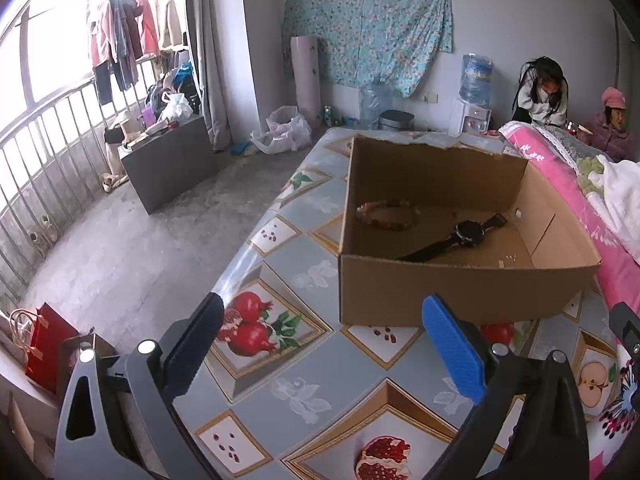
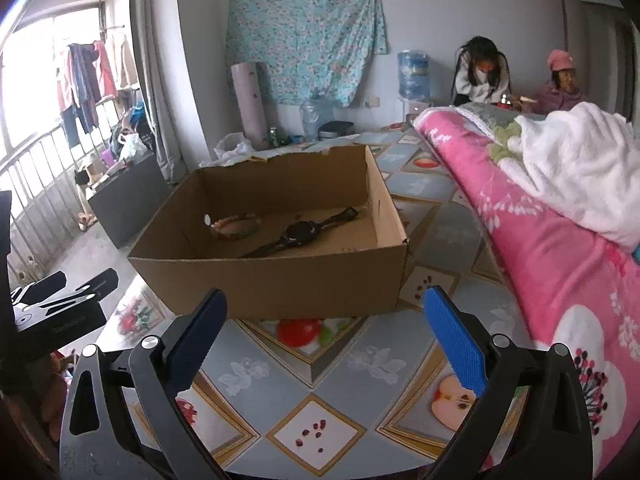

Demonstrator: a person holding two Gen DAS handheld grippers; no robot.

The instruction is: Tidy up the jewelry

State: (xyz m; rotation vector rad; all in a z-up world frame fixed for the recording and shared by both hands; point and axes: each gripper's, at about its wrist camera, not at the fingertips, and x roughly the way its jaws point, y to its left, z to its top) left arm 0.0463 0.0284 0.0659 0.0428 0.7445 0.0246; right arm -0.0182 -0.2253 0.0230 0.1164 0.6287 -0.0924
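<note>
On our fruit-print bed cover (image 1: pixel 304 380) sits a brown box (image 1: pixel 452 292). Inside, a bead bracelet (image 1: pixel 387 216) at 10 o'clock, a black watch (image 1: pixel 466 235) beside it. Our left gripper (image 1: pixel 326 320) and right gripper (image 2: pixel 326 314) gape, holding nothing.

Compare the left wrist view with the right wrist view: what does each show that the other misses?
Only the left wrist view shows the red gift bag on the floor at lower left.

Only the right wrist view shows the white blanket nearly in full, heaped on the pink quilt.

Both show the cardboard box holding the beaded bracelet and the black watch, and each view's own hand-held gripper, left hand-held gripper and right hand-held gripper, open and holding nothing.
</note>
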